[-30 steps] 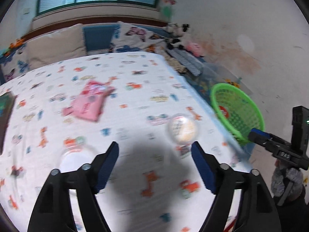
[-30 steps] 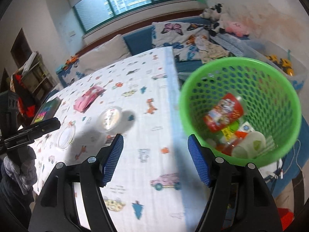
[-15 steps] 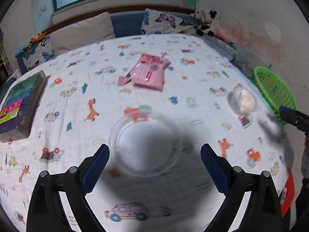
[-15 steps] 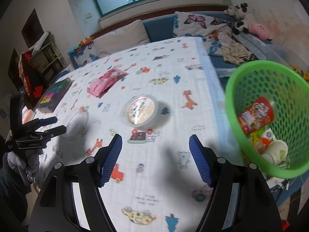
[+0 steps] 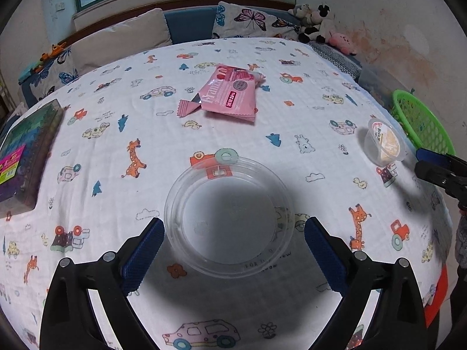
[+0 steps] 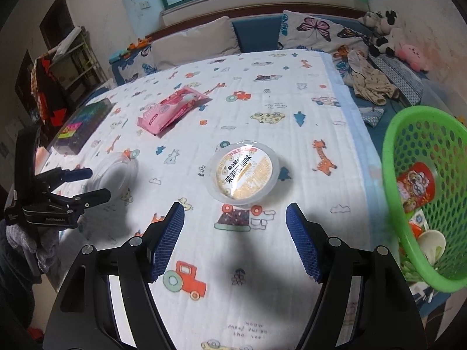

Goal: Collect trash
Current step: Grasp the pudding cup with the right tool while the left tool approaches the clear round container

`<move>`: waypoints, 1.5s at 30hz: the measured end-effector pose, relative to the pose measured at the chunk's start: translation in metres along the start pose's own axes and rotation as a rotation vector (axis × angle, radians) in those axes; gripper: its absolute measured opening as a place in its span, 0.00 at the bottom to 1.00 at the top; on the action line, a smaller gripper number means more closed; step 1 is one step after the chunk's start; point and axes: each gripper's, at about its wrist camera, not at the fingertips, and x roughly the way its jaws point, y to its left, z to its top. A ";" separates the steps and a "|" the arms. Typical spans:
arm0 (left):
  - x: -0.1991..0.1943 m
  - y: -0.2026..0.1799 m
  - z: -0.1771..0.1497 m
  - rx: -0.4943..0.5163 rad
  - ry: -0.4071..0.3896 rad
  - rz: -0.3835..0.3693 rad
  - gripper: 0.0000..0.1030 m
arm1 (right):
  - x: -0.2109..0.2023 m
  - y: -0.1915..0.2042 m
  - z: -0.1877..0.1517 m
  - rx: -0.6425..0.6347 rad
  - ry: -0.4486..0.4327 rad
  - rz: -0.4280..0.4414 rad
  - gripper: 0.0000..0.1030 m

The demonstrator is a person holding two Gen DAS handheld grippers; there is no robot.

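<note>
A clear round plastic lid [image 5: 229, 215] lies on the cartoon-print sheet. My left gripper [image 5: 233, 230] hangs over it, open, its blue pads either side of the rim and not pressing it. A sealed pudding cup [image 6: 245, 172] with an orange-and-white label stands just ahead of my right gripper [image 6: 233, 213], which is open with nothing between its pads. A pink snack wrapper [image 5: 230, 96] lies further back. The green basket [image 6: 394, 151] at the bed's right edge holds several wrappers and cups. Seen from the right wrist, the left gripper [image 6: 87, 183] hovers by the lid [image 6: 116, 172].
A dark box of coloured pieces [image 5: 23, 151] sits at the sheet's left edge. Pillows and plush toys [image 6: 382, 35] line the far side under the window. The sheet's right edge [image 6: 359, 145] drops off beside the basket. A gloved hand holds the left gripper.
The left gripper swung from the pudding cup to the clear lid, came down over it and spread its jaws wider. The right gripper swung from the basket to face the pudding cup.
</note>
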 end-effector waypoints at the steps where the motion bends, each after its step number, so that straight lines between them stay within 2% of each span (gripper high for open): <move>1: 0.001 0.000 0.000 0.003 0.002 0.001 0.91 | 0.004 0.001 0.001 -0.002 0.005 -0.002 0.70; 15: 0.017 0.001 0.007 -0.009 0.025 -0.006 0.91 | 0.037 0.011 0.021 -0.051 0.020 -0.073 0.70; 26: 0.022 -0.002 0.008 -0.004 0.016 0.014 0.88 | 0.049 0.007 0.020 -0.057 0.043 -0.107 0.70; 29: 0.020 -0.003 0.009 -0.009 0.013 0.013 0.88 | 0.049 0.006 0.019 -0.056 0.041 -0.108 0.64; 39: -0.002 -0.019 0.015 0.013 -0.038 -0.033 0.88 | 0.028 0.005 0.019 -0.042 -0.006 -0.091 0.63; 45: -0.014 -0.038 0.024 0.026 -0.059 -0.082 0.88 | -0.002 -0.004 0.014 -0.022 -0.054 -0.093 0.63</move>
